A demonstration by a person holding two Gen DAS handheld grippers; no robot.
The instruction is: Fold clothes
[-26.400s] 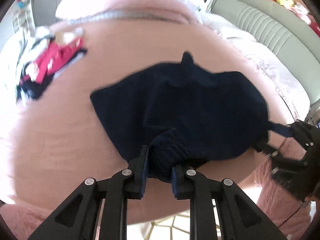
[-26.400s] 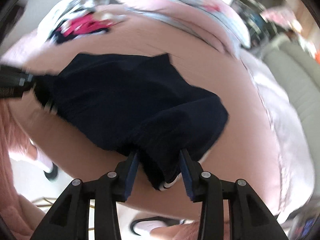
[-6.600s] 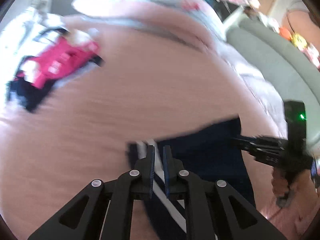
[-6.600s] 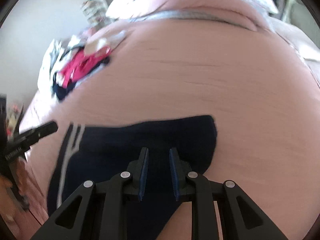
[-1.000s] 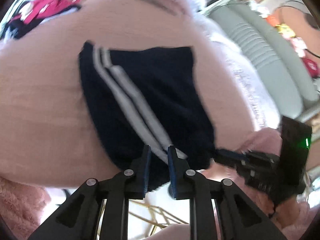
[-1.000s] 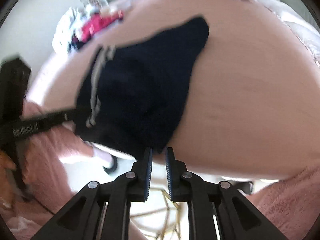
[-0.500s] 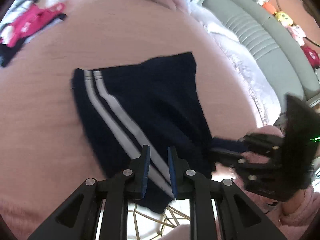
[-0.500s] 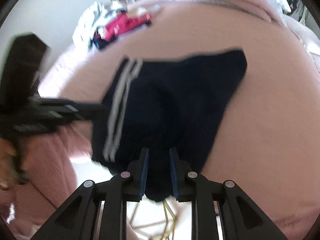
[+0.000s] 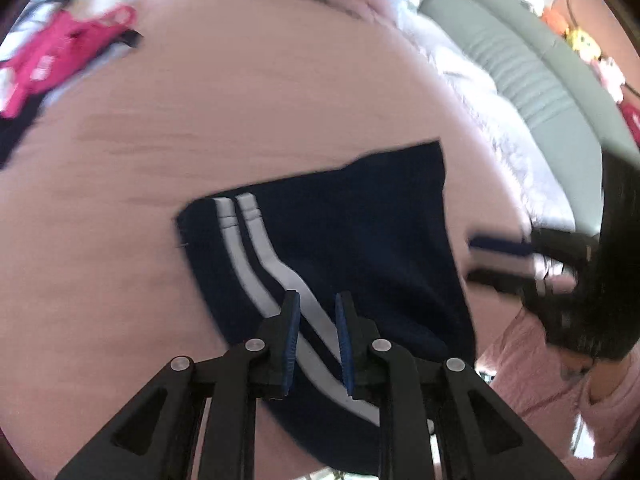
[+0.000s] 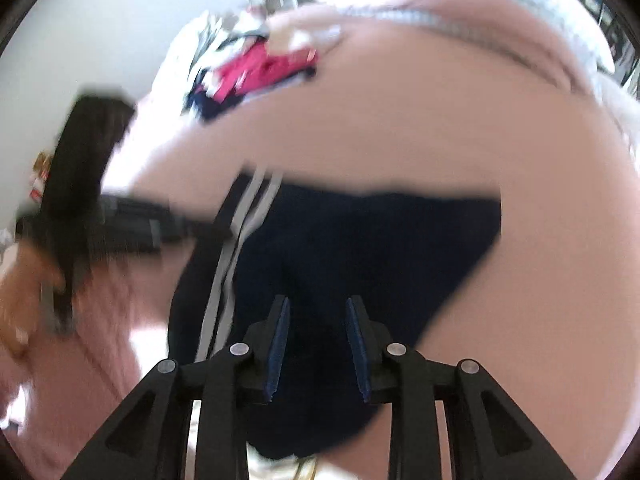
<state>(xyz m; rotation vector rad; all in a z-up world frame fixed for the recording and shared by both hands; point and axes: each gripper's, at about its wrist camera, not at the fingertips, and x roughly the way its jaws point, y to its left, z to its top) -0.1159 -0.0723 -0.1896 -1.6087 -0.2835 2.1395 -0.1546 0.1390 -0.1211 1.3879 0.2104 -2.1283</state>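
Shorts (image 9: pixel 352 240): navy, two white side stripes, lying flat on the pink bed (image 9: pixel 240 120) at its near edge, the near end hanging over that edge.

Your left gripper (image 9: pixel 316 340): jaws a narrow gap apart over the striped side; whether the pads pinch the cloth, you cannot tell.

Your right gripper (image 10: pixel 318 344): jaws have just been opening, parted over the plain navy side, nothing pressed between the pads. In the left view it sits just right of the shorts, blurred.

Clothes pile (image 9: pixel 52 64): pink, white and dark pieces, far left on the bed, well apart from the shorts.
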